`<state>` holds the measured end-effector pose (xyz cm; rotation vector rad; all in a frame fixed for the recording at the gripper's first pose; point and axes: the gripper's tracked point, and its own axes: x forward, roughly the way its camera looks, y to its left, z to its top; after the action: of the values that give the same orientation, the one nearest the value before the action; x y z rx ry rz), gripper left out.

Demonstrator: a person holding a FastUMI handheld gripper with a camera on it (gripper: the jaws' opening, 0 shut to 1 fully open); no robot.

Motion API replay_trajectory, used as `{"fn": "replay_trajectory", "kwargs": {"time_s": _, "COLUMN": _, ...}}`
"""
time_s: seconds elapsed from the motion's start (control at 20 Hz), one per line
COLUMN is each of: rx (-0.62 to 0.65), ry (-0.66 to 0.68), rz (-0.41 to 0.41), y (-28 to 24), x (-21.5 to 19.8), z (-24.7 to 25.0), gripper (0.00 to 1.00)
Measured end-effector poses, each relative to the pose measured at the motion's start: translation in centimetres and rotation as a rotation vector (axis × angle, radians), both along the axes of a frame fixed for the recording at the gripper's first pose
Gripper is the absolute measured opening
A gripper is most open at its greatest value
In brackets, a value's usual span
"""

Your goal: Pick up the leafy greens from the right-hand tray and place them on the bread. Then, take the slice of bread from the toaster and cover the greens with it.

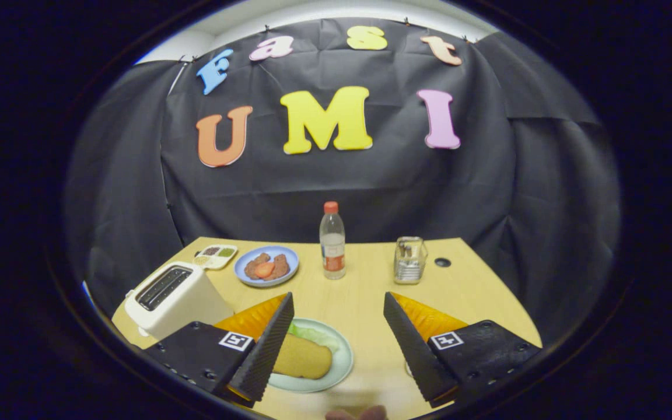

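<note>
Two fingers spread, empty — wooden table, black cloth wall.

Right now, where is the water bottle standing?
The water bottle stands upright at the table's far side, beyond the open gripper, between the blue plate and the metal holder.

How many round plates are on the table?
2: a pale green plate with bread between the open gripper's fingers, and a blue plate beyond, left of the bottle.
</note>
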<state>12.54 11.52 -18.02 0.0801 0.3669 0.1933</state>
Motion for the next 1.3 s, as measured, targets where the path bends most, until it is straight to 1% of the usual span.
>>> {"fn": "replay_trajectory", "kwargs": {"time_s": 0.15, "rx": -0.013, "ry": -0.098, "rz": -0.030, "y": -3.2, "x": -1.5, "z": 6.3, "gripper": 0.95}}
{"fn": "replay_trajectory", "kwargs": {"time_s": 0.3, "rx": -0.013, "ry": -0.213, "rz": -0.046, "y": -6.0, "x": -3.4, "z": 13.7, "gripper": 0.94}}
{"fn": "replay_trajectory", "kwargs": {"time_s": 0.4, "rx": 0.011, "ry": -0.249, "rz": -0.060, "y": -7.4, "x": -5.1, "z": 16.7, "gripper": 0.94}}
{"fn": "replay_trajectory", "kwargs": {"time_s": 0.5, "rx": 0.051, "ry": -0.250, "rz": -0.084, "y": -8.8, "x": -7.0, "z": 18.4, "gripper": 0.94}}
{"fn": "replay_trajectory", "kwargs": {"time_s": 0.65, "rx": 0.060, "ry": -0.269, "rz": -0.109, "y": -10.4, "x": -9.4, "z": 19.7, "gripper": 0.94}}
{"fn": "replay_trajectory", "kwargs": {"time_s": 0.75, "rx": 0.061, "ry": -0.285, "rz": -0.101, "y": -10.4, "x": -11.0, "z": 20.0, "gripper": 0.95}}
{"fn": "replay_trajectory", "kwargs": {"time_s": 0.9, "rx": 0.054, "ry": -0.304, "rz": -0.129, "y": -11.4, "x": -12.5, "z": 20.2, "gripper": 0.95}}
{"fn": "replay_trajectory", "kwargs": {"time_s": 1.3, "rx": 0.031, "ry": -0.317, "rz": -0.108, "y": -10.2, "x": -13.2, "z": 20.3, "gripper": 0.95}}
